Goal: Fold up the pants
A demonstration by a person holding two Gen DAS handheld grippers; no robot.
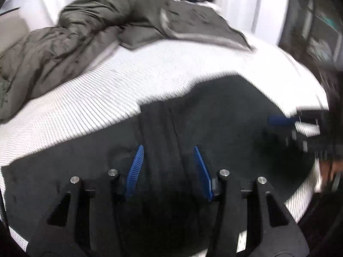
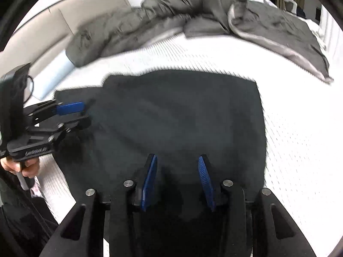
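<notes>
The pants (image 2: 175,115) lie on the bed (image 2: 300,141), a dark slab folded into a rough rectangle with a straight right edge and a stepped far-left corner. A ridge of cloth runs lengthwise across them in the left wrist view, passing between the two blue pads there.

The left gripper (image 1: 168,150) hangs over that ridge with its jaws apart; the pads (image 1: 135,169) stand clear on either side of the fold and pinch nothing. In the right wrist view it sits at the pants' left edge, and a hand (image 2: 19,167) grips its handle below.

The right gripper (image 2: 176,160) hovers over the near part of the pants, jaws likewise parted, nothing between them but the flat cloth underneath.

Beyond the pants the white ribbed sheet is bare up to a rumpled olive-grey duvet (image 2: 133,25) heaped along the far side, with a grey blanket (image 2: 278,27) trailing off to the right.
</notes>
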